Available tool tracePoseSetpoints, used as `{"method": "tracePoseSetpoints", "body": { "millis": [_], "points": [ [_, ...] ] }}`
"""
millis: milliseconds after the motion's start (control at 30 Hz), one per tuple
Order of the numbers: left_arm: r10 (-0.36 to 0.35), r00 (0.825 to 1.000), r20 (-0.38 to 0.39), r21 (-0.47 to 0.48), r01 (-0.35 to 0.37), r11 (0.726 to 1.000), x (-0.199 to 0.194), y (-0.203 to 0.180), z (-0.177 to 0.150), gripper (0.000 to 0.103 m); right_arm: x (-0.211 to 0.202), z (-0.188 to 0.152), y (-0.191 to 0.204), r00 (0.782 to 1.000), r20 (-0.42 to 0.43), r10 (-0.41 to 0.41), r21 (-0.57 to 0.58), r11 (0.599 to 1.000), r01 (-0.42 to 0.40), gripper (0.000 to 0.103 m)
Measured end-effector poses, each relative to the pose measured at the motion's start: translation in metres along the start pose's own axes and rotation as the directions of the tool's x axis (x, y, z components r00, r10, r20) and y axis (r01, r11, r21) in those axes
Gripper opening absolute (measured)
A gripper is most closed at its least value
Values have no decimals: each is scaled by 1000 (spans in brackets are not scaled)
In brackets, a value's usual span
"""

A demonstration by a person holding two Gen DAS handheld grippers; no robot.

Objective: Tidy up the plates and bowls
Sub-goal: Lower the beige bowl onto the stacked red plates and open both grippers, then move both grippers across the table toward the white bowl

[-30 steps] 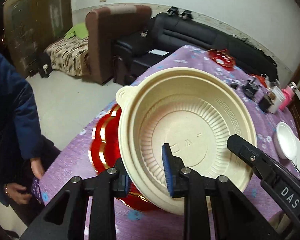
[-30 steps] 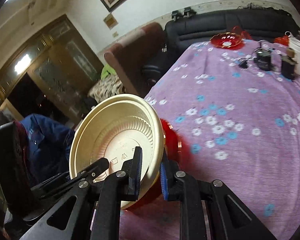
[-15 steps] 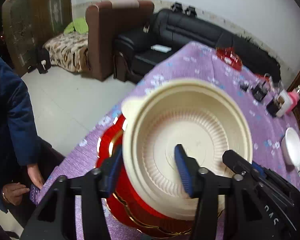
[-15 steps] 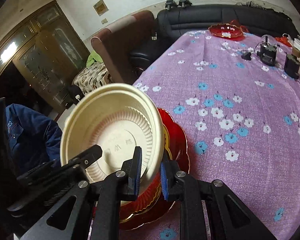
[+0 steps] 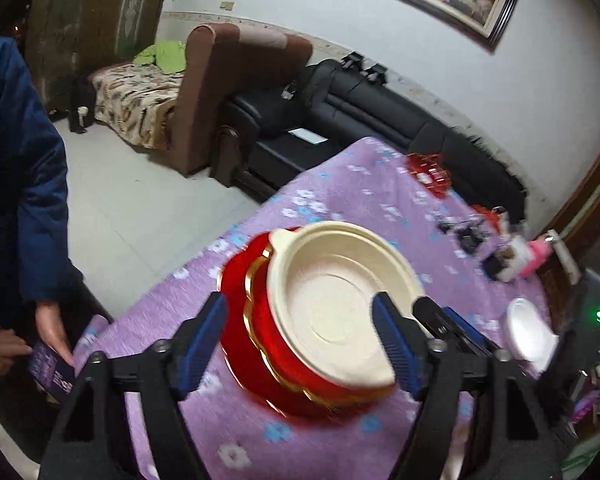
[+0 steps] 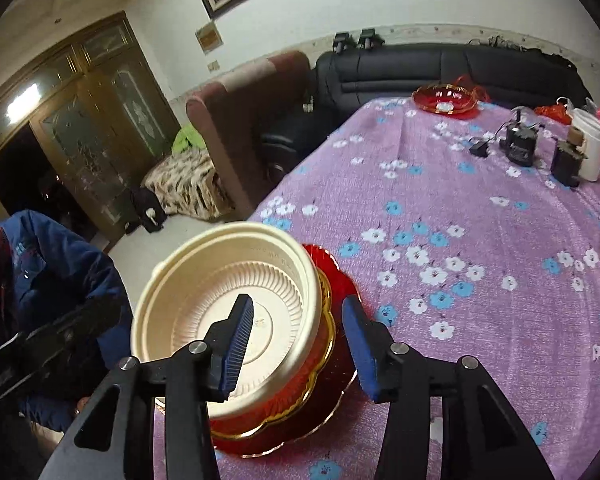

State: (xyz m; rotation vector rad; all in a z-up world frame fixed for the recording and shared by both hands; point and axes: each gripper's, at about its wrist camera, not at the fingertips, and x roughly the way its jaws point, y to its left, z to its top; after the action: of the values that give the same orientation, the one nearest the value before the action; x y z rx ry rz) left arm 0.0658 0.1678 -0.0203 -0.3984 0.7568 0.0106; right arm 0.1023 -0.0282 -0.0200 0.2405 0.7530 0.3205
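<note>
A cream plastic bowl [image 5: 332, 300] sits in a red bowl with a gold rim [image 5: 268, 344], which rests on a red plate [image 5: 236, 300] near the table's near left corner. My left gripper [image 5: 300, 336] is open, its jaws wide on either side of the stack, holding nothing. My right gripper [image 6: 296, 340] is open too; its jaws straddle the cream bowl's [image 6: 224, 304] near rim without gripping it. The red bowl [image 6: 300, 392] and plate [image 6: 340, 280] show under it.
The table has a purple flowered cloth [image 6: 460, 240]. A white dish [image 5: 528, 332] lies at the right. A red glass dish [image 6: 446, 98], small black devices [image 6: 518, 142], a white cup [image 6: 590, 148] and a pink bottle stand at the far end. A person in blue [image 5: 16, 184] stands left.
Both grippers were shut on the cream bowl's rim and held it tilted above the red stack. The bowl now rests in the red bowl, and both grippers have opened and pulled back.
</note>
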Motion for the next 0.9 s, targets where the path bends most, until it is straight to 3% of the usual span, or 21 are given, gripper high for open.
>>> {"method": "tracePoseSetpoints", "body": {
  "millis": [167, 367, 600, 900],
  "points": [
    [-7, 999, 44, 64, 4, 998, -22, -22, -20, 85, -30, -13, -10, 999, 39, 9, 24, 1000, -10, 55],
    [59, 991, 124, 205, -84, 975, -33, -61, -51, 85, -60, -40, -39, 998, 65, -10, 105, 994, 3, 56],
    [47, 995, 90, 285, -71, 956, -31, -88, -71, 85, -95, -65, -77, 992, 114, -58, 215, 976, 32, 59],
    [81, 991, 104, 348, -112, 931, -34, -108, -85, 85, -113, -84, -103, 989, 125, -78, 322, 946, 33, 62]
  ]
}}
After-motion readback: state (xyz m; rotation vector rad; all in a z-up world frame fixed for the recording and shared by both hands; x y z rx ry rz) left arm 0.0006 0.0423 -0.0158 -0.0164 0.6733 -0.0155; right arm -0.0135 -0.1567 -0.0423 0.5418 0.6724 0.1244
